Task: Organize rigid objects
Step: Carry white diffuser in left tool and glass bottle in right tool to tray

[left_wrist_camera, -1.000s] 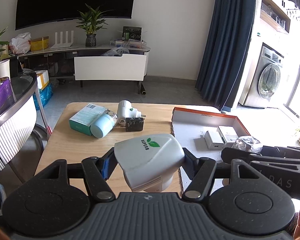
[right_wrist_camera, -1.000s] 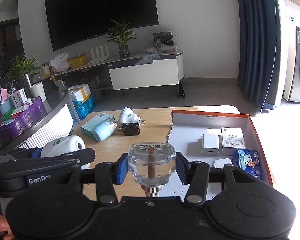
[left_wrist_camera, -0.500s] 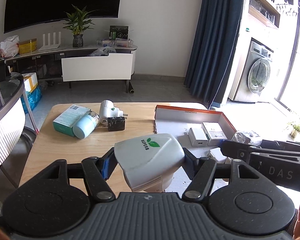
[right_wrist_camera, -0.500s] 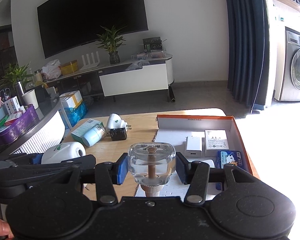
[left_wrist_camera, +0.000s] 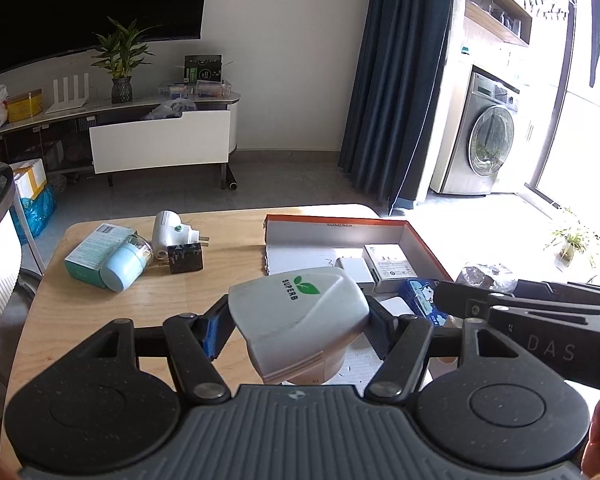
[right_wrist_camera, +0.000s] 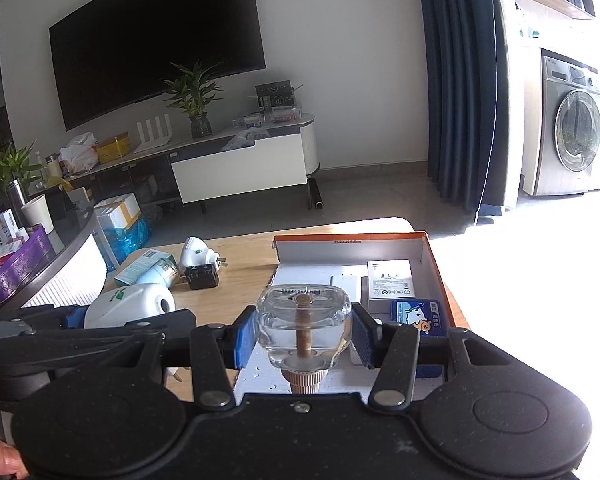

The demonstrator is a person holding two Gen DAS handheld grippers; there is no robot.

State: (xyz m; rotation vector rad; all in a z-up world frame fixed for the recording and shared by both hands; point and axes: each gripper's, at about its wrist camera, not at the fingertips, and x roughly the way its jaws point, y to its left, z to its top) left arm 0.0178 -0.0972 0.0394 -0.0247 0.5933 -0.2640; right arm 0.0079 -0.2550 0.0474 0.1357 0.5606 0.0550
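Observation:
My left gripper (left_wrist_camera: 298,330) is shut on a white plug-in heater marked SUPERB (left_wrist_camera: 300,312), held above the near edge of the open orange-rimmed box (left_wrist_camera: 336,226). My right gripper (right_wrist_camera: 302,334) is shut on a clear liquid bottle with a wick (right_wrist_camera: 302,320), held over the box (right_wrist_camera: 350,237). The heater also shows at the left of the right wrist view (right_wrist_camera: 130,306). In the box lie white packets (right_wrist_camera: 388,280) and a blue tin (right_wrist_camera: 418,314).
On the wooden table (left_wrist_camera: 100,312) lie a teal box (left_wrist_camera: 98,250), a pale blue jar (left_wrist_camera: 124,266), another white plug-in heater (left_wrist_camera: 168,234) and a black adapter (left_wrist_camera: 185,258). A round side table (right_wrist_camera: 52,264) stands left.
Both grippers have shifted right and forward over the box with their loads still held. The table's loose items now sit further left in both views.

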